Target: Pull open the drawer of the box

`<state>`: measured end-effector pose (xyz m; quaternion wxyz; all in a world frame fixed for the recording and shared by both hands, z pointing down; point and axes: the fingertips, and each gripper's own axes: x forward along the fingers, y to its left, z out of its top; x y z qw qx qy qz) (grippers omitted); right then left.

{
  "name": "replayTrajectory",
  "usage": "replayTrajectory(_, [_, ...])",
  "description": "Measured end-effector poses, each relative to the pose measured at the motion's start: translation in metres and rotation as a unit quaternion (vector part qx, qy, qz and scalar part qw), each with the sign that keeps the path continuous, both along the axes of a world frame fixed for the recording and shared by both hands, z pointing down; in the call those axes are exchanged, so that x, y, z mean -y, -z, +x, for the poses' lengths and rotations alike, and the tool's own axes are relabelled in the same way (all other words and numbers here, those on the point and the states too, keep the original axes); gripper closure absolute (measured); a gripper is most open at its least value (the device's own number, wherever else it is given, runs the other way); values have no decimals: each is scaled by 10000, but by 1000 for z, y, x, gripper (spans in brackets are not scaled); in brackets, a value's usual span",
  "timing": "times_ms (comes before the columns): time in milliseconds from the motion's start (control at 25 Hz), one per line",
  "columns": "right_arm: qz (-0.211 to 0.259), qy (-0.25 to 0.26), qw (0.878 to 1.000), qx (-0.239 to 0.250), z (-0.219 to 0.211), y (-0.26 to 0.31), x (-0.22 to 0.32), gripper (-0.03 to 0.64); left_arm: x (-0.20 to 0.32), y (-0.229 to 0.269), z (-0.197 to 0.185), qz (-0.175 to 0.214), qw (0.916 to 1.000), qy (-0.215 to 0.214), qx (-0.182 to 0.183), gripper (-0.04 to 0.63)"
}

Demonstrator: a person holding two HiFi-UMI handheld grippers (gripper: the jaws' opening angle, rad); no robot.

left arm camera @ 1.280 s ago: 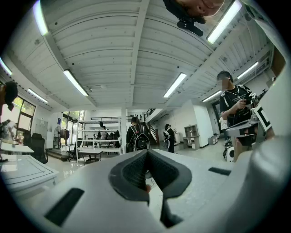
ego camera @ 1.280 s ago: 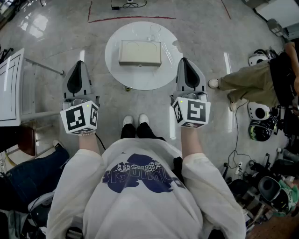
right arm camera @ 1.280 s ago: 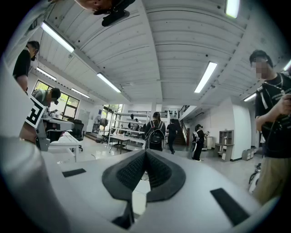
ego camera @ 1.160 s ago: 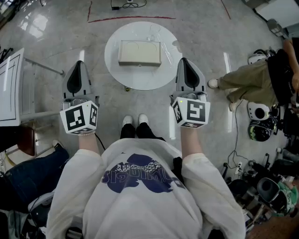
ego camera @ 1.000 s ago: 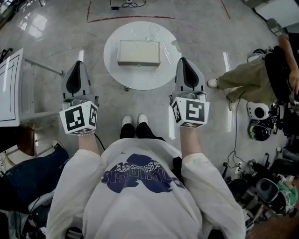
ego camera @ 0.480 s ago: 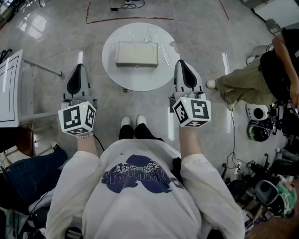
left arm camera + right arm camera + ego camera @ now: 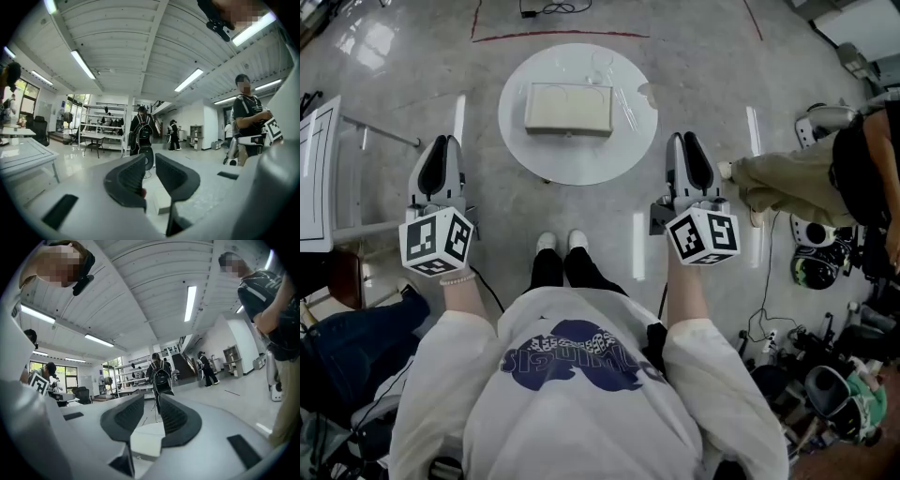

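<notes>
A flat beige box (image 7: 569,108) lies on a round white table (image 7: 609,155) on the floor ahead of my feet. No pulled-out drawer shows from above. My left gripper (image 7: 442,145) hangs left of the table and my right gripper (image 7: 686,141) right of it, both apart from the box. Each pair of jaws has just been opening and holds nothing. In the left gripper view the left gripper (image 7: 150,159) shows a narrow gap, with the box (image 7: 161,201) low beyond it. In the right gripper view the right gripper (image 7: 151,399) shows a wider gap above the box (image 7: 146,440).
A seated person's trouser leg (image 7: 778,173) reaches in from the right, beside helmets and gear (image 7: 811,253). A white framed table (image 7: 319,169) stands at the left. Red tape (image 7: 558,36) marks the floor behind the round table. A person with a backpack (image 7: 140,133) stands farther off.
Both grippers have moved apart, the left one leftward and the right one rightward and lower in the picture. Both have rolled, and their jaws have parted from shut.
</notes>
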<state>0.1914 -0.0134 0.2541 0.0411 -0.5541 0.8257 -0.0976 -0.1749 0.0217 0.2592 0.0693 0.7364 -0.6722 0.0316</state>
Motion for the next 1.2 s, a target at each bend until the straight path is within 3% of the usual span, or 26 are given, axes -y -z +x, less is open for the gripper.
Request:
replayTrajectory(80, [26,76,10000,-57,0,-1,1,503,2,-6,4,-98,9999,47,-15,468])
replayTrajectory(160, [62,168,9998,-62,0,-1,4,471,5,-12,9,-194,9998,34,-27,431])
replayTrajectory(440, [151,442,9989,-44,1,0,16,443,8,-16,20,-406,9990,99,-152,416])
replayTrajectory(800, [302,726,9969,-20,-4,8,30,443,4,-8,21,-380,9984,344,-225,416])
replayTrajectory(1200, [178,803,9966,-61,-22,-1,39,443,16,-27,23,-685,9971,204,-281,416])
